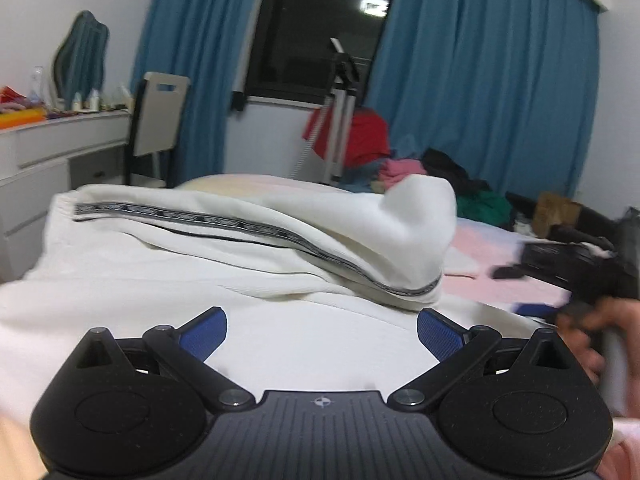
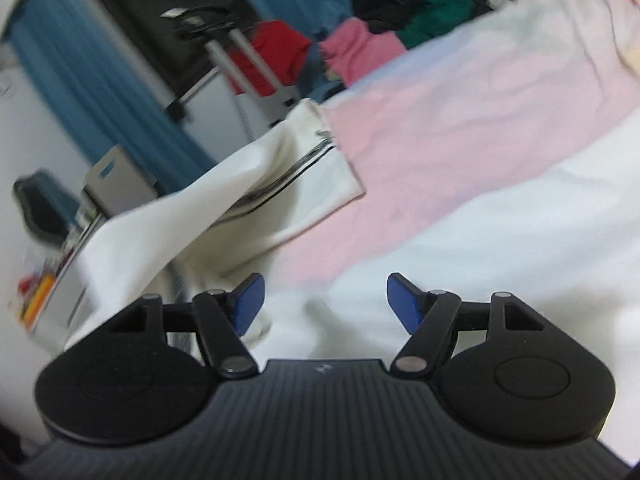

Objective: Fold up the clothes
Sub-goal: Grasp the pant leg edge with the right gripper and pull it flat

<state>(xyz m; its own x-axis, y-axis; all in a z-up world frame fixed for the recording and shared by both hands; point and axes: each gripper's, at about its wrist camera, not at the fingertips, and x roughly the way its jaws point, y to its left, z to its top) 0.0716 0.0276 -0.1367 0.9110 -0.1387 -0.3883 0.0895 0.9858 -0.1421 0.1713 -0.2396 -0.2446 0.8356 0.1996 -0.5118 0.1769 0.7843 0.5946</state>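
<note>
A white garment (image 1: 208,248) with a black patterned stripe lies on the bed; its upper layer is folded over and humps up at the right. My left gripper (image 1: 322,330) is open and empty just above the garment's near part. In the right wrist view the same garment (image 2: 248,184) lies to the left, its striped end on the pink sheet. My right gripper (image 2: 325,304) is open and empty over white cloth beside it. The right gripper also shows in the left wrist view (image 1: 568,276), blurred, at the right.
The bed has a pink and white sheet (image 2: 460,128). A pile of coloured clothes (image 1: 432,172) lies at the bed's far end by a tripod (image 1: 340,112). A white desk (image 1: 60,144) and chair (image 1: 156,124) stand at the left; blue curtains behind.
</note>
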